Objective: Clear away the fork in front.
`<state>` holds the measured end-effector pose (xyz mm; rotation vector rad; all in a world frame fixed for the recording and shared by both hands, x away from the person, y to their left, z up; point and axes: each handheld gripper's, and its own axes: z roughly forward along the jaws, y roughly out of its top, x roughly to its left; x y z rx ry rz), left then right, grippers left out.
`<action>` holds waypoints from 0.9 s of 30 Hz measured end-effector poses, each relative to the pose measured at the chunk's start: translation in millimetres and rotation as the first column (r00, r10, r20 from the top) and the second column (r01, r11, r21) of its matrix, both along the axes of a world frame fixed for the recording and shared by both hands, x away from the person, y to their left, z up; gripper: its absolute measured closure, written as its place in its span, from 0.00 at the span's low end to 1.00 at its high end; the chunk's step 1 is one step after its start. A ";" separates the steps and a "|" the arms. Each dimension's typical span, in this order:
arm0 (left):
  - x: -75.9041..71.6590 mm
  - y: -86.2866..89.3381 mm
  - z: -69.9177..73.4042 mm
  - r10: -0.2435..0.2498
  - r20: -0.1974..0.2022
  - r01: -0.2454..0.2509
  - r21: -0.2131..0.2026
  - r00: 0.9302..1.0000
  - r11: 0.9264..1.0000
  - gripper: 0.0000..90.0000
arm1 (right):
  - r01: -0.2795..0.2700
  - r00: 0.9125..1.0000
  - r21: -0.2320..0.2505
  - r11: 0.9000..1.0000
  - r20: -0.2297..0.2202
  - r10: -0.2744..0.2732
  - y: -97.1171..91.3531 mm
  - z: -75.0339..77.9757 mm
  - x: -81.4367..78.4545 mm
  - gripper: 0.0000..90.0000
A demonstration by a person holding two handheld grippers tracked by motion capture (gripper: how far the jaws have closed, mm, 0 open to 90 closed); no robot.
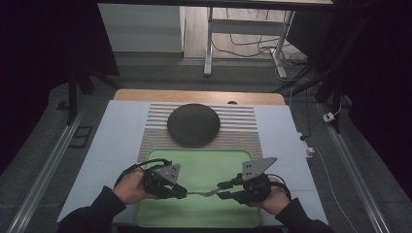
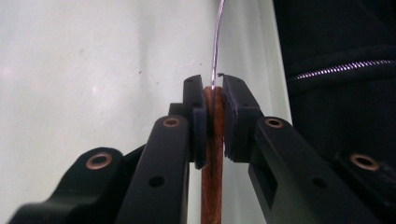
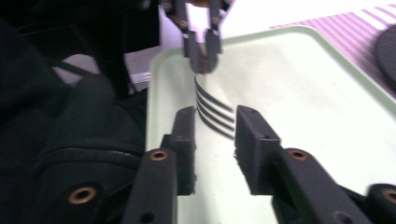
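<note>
High view: fixed above the near edge of the table [image 1: 116, 141], facing forward and down. Left gripper view: riding the left claw [image 2: 214, 100], very close over the green tray [image 2: 93, 70]. Right gripper view: close too, facing across the tray toward the left claw. Shared: tray and fork [image 3: 212, 109].

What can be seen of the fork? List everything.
The fork has a reddish-brown wooden handle and a shiny metal head with four curved tines. It hangs roughly level above the pale green tray. The left gripper is shut on its handle; the right gripper has its jaws either side of the tines, apparently not pressing them.
</note>
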<state>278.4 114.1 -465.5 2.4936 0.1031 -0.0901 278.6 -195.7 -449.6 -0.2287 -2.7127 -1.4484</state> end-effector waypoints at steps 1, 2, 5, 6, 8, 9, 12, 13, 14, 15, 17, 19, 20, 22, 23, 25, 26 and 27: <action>-0.3 1.3 0.2 0.020 -0.003 -0.020 0.002 1.000 1.000 0.89 | 0.020 1.000 -0.006 1.000 0.010 -0.020 -1.2 0.2 -0.1 0.69; -0.5 2.4 0.4 0.041 -0.010 -0.041 0.005 0.999 0.999 0.89 | 0.073 0.997 -0.020 0.997 0.022 -0.073 -3.5 0.5 -0.7 0.66; -1.4 5.1 0.5 0.112 -0.037 -0.111 0.019 0.993 0.994 0.89 | 0.115 0.993 -0.033 0.993 0.028 -0.114 -6.8 1.0 -2.0 0.62; -1.7 5.9 0.4 0.131 -0.042 -0.130 0.027 0.990 0.991 0.89 | 0.139 0.990 -0.035 0.990 0.034 -0.138 -8.4 0.9 -3.1 0.59; -1.5 7.7 -0.3 0.173 -0.053 -0.171 0.042 0.984 0.984 0.89 | 0.191 0.981 -0.049 0.980 0.047 -0.189 -12.3 1.1 -5.4 0.55; -0.9 8.8 -0.6 0.191 -0.055 -0.188 0.054 0.980 0.981 0.89 | 0.211 0.977 -0.056 0.976 0.050 -0.209 -14.7 1.0 -6.5 0.52; -0.2 11.5 -2.2 0.262 -0.075 -0.257 0.072 0.962 0.964 0.89 | 0.305 0.951 -0.082 0.949 0.081 -0.299 -24.8 1.1 -13.5 0.44; -0.3 12.2 -2.9 0.289 -0.084 -0.283 0.075 0.954 0.956 0.89 | 0.305 0.951 -0.082 0.949 0.081 -0.299 -24.8 1.1 -13.5 0.44; -0.4 13.0 -3.2 0.314 -0.090 -0.307 0.084 0.945 0.948 0.89 | 0.326 0.944 -0.086 0.941 0.084 -0.319 -27.7 1.2 -15.3 0.42; -0.8 13.8 -3.8 0.338 -0.091 -0.330 0.091 0.937 0.939 0.89 | 0.347 0.937 -0.088 0.934 0.085 -0.340 -30.5 1.2 -17.2 0.40; -1.1 15.7 -4.7 0.384 -0.097 -0.374 0.106 0.918 0.921 0.89 | 0.391 0.919 -0.094 0.915 0.094 -0.383 -36.1 1.2 -20.9 0.35; -1.4 18.2 -5.8 0.437 -0.115 -0.426 0.105 0.892 0.899 0.89 | 0.437 0.898 -0.097 0.894 0.111 -0.426 -41.4 1.5 -25.1 0.30; -1.3 19.6 -6.2 0.462 -0.121 -0.451 0.103 0.879 0.886 0.89 | 0.449 0.891 -0.098 0.888 0.119 -0.437 -44.3 2.0 -27.0 0.29; -1.1 22.9 -6.6 0.512 -0.127 -0.502 0.107 0.849 0.858 0.89 | 0.484 0.872 -0.098 0.870 0.132 -0.471 -49.4 2.7 -30.6 0.29; -1.2 24.5 -7.0 0.536 -0.133 -0.526 0.108 0.834 0.844 0.89 | 0.497 0.865 -0.098 0.862 0.135 -0.483 -52.0 3.4 -32.2 0.28; -2.3 26.4 -8.5 0.588 -0.125 -0.578 0.109 0.799 0.809 0.89 | 0.516 0.854 -0.088 0.852 0.133 -0.503 -57.3 4.0 -34.4 0.27; -2.7 27.1 -9.7 0.618 -0.123 -0.607 0.116 0.777 0.786 0.89 | 0.525 0.848 -0.086 0.847 0.136 -0.512 -59.7 4.2 -35.3 0.26; -2.7 27.9 -11.4 0.650 -0.128 -0.639 0.123 0.749 0.760 0.89 | 0.533 0.843 -0.086 0.842 0.142 -0.519 -62.0 4.6 -36.1 0.25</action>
